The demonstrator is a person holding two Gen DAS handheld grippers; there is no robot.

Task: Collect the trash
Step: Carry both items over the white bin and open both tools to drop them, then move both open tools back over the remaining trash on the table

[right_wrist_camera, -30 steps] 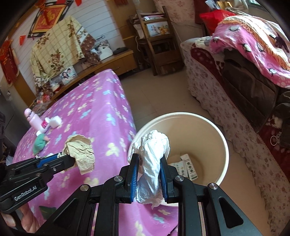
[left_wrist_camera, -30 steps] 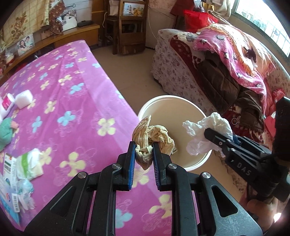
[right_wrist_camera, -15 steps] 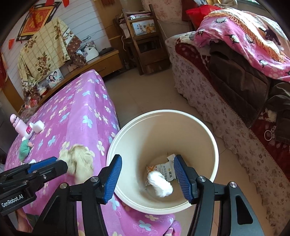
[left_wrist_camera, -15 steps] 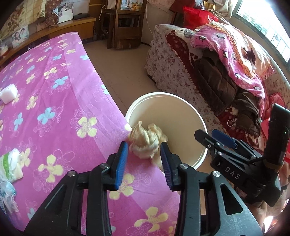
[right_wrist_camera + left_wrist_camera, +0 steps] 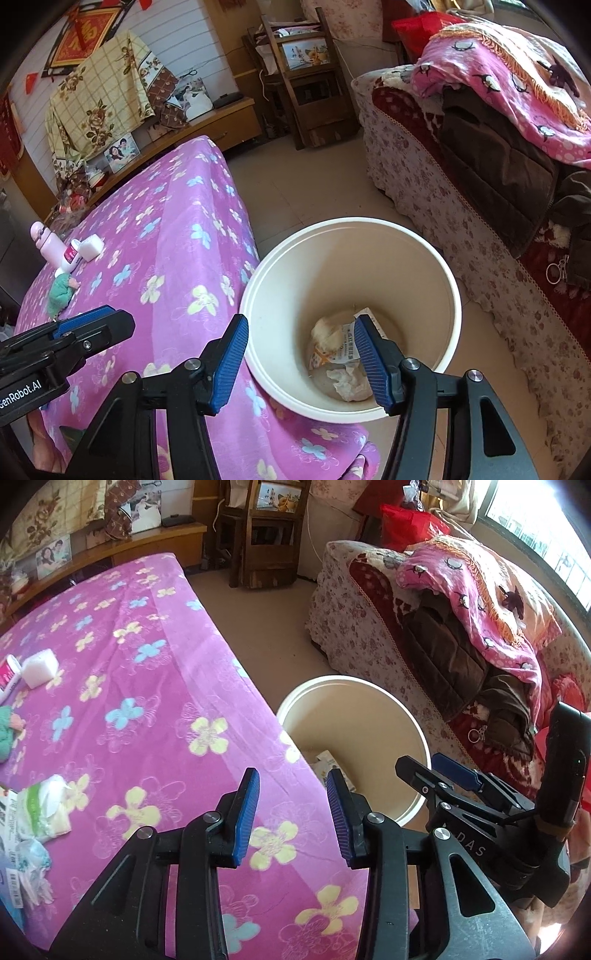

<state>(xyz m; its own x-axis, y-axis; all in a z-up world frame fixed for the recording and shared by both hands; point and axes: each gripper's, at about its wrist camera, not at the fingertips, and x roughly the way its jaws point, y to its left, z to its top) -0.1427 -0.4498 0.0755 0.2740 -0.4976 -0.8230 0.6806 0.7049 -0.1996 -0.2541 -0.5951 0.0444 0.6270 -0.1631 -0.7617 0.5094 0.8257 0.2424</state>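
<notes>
- The left gripper [image 5: 291,808] stood with its jaws spread wide and nothing between them, at lower centre of the left wrist view, over the near edge of the purple flowered cloth [image 5: 147,701].
- The right gripper [image 5: 301,363] was likewise spread and empty, at lower centre of the right wrist view, its blue pads [image 5: 369,365] framing the mouth of the cream bin [image 5: 448,280].
- The bin stood on the beige floor [image 5: 314,184], its rim touching the cloth's hanging edge; a strip of bare floor separated it from the floral-covered sofa [image 5: 424,184] at right.
- Inside the bin, at the bottom, lay a white crumpled tissue [image 5: 351,382], a tan crumpled paper wad [image 5: 327,332] and a printed packet [image 5: 345,349].
- Remaining on the cloth at the left edge of the left wrist view: a tissue pack [image 5: 42,810], a white block [image 5: 38,667] and a green item [image 5: 5,731], well apart from the bin.
- A wooden chair [image 5: 264,535] and a low wooden shelf [image 5: 147,539] stood in the upper part of the frame.
- Change from one second earlier: the left jaws then clamped the tan wad and the right jaws the white tissue; both pieces had since dropped into the bin, and both tools had opened.
</notes>
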